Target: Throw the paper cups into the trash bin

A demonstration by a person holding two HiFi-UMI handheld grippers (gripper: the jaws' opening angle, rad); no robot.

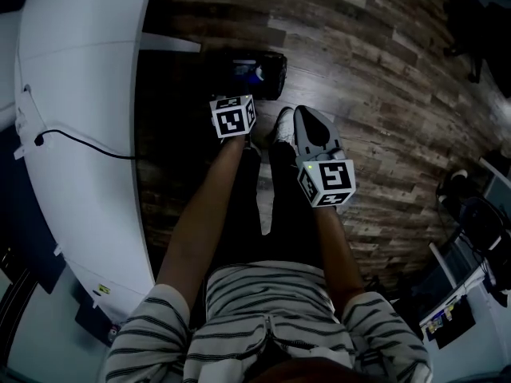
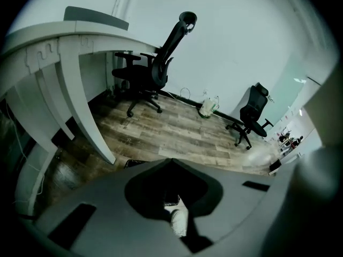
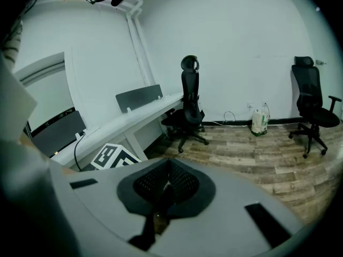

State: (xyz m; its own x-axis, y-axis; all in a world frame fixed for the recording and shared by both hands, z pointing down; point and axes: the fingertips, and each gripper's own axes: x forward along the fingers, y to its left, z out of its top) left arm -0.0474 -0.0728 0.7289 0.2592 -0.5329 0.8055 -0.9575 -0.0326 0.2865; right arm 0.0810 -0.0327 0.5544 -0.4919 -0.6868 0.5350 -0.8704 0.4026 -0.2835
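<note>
The left gripper (image 2: 171, 162) and the right gripper (image 3: 168, 164) both have their jaws closed together on nothing; the trash bin (image 1: 276, 76) stands on the floor (image 1: 383, 94) just far of the left gripper, which is the nearer one; a pale thing (image 1: 247, 72), perhaps a cup, lies inside.

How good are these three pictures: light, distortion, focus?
Head view: dim and underexposed, the bin nearly lost against the dark floor. Left gripper view: heavy fisheye, black corners, right edge out of focus. Right gripper view: same fisheye and vignette, brighter, chair sharp.
</note>
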